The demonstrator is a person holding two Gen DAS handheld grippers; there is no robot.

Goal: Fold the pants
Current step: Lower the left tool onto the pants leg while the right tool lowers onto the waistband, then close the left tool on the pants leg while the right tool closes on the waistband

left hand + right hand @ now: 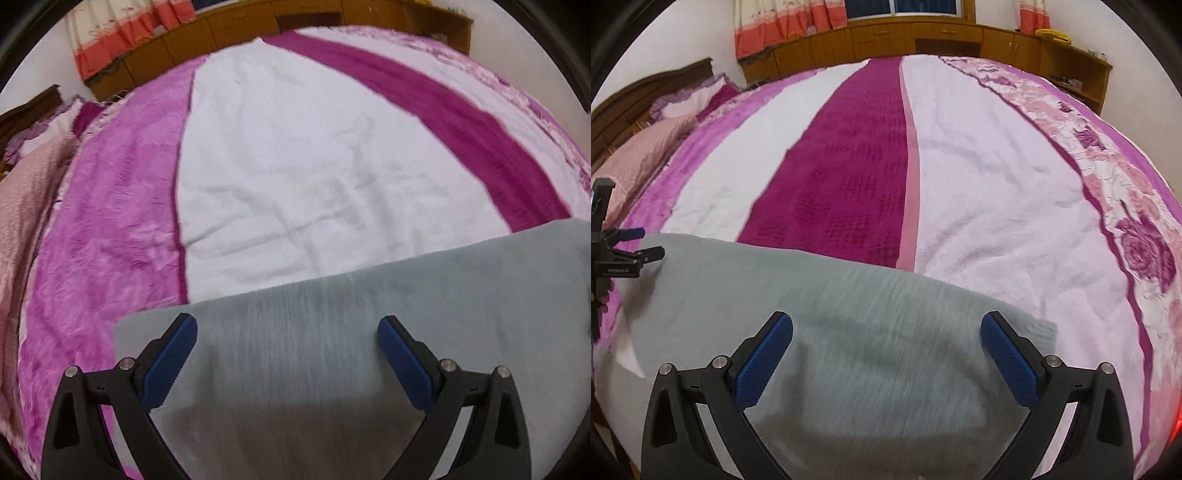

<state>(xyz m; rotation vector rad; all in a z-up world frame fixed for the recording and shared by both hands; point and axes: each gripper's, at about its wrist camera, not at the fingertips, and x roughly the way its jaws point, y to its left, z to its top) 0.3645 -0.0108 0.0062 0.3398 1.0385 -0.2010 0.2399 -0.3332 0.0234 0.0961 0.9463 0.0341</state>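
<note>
Bedroom first: wooden cabinets (923,37) and curtains (783,26) stand behind a wide bed (979,177) in pink, white and magenta stripes. Near its front edge lie the grey pants (831,306), spread flat. Over them hover the left tongs (286,354) and right tongs (886,354), both wide apart, gripping nothing. My worry: a pinch could catch the bedspread too, or only the top layer, leaving a skewed fold. Small white lettering on the left tongs' body is too blurred to read.
</note>
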